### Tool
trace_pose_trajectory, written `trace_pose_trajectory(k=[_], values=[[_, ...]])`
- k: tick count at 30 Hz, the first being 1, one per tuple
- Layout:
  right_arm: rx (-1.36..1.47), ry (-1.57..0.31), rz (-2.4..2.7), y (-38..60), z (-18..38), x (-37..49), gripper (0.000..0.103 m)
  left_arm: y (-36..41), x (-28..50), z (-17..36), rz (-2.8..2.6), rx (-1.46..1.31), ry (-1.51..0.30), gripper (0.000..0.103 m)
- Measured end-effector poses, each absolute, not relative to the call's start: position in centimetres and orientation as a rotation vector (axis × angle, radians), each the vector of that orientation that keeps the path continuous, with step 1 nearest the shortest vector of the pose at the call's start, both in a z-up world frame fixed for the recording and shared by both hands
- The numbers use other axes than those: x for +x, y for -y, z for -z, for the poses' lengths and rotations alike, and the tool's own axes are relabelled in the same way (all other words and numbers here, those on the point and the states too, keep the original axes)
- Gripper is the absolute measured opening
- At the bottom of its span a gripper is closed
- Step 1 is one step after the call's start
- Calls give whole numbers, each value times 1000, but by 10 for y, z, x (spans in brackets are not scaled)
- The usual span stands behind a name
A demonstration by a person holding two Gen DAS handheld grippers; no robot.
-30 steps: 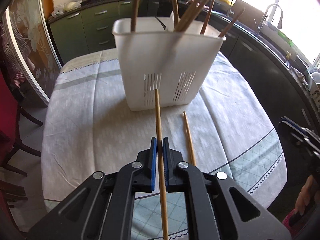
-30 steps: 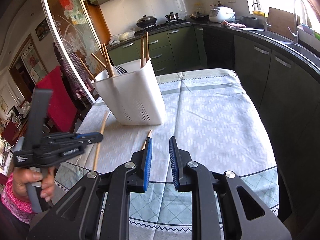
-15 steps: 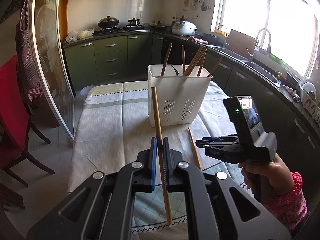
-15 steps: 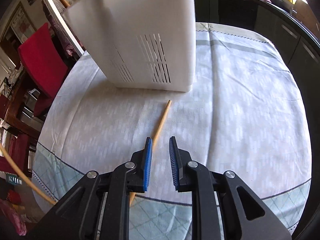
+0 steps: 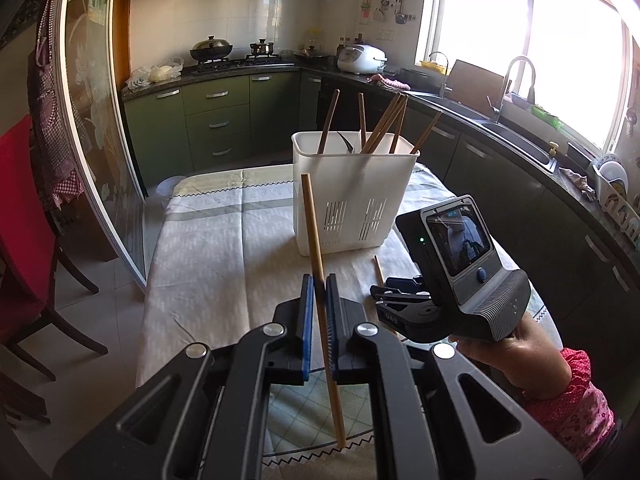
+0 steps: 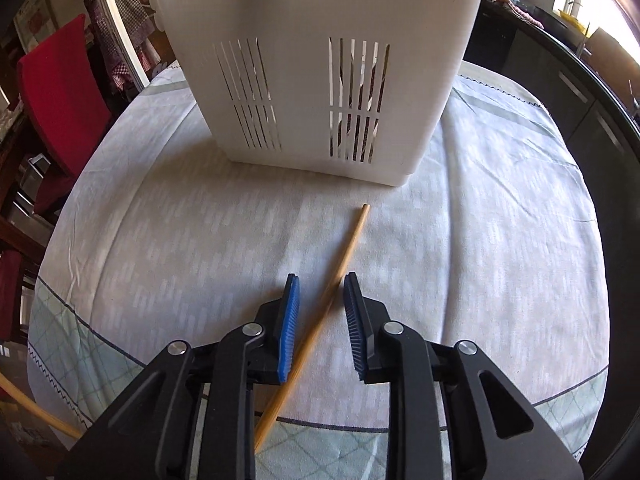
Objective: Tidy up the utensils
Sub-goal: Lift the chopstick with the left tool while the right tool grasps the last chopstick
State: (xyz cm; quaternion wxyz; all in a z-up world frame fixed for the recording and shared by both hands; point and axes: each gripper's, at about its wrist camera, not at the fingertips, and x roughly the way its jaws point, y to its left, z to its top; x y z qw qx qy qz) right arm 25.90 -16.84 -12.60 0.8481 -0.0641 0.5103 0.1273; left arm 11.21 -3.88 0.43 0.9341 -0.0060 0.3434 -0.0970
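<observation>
Right now 2 pickups overlap. The left gripper [image 5: 317,312] pinches 1 wooden chopstick [image 5: 316,248] between its blue pads, lifted clear of the tablecloth [image 5: 200,248] and tilted up toward the holder ahead. The right gripper [image 6: 320,304] is spread, low over the cloth, with a second chopstick [image 6: 344,256] lying flat between its fingertips and running diagonally away to the right. Judging by that, the right one needs to close squarely on the stick, then lift. Both sticks are plain, pale, slender wood. Beyond the right gripper's fingertips stands the white slotted utensil holder [image 6: 320,80], with several darker chopsticks [image 5: 384,124] already leaning inside it.
</observation>
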Motion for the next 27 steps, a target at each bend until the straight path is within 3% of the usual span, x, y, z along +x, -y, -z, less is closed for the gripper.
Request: trace_pose_trajectory(k=[5,20,27], values=[[-78,-1064,-302,177,119,253,7,38,114,-3,191,-14,-708,6],[68,-755,-420,250,2,161,7,44,113,-6,202,0,-713,6],[78,-678,-428,271,-25,128,7,45,112,-6,196,7,-711,6]])
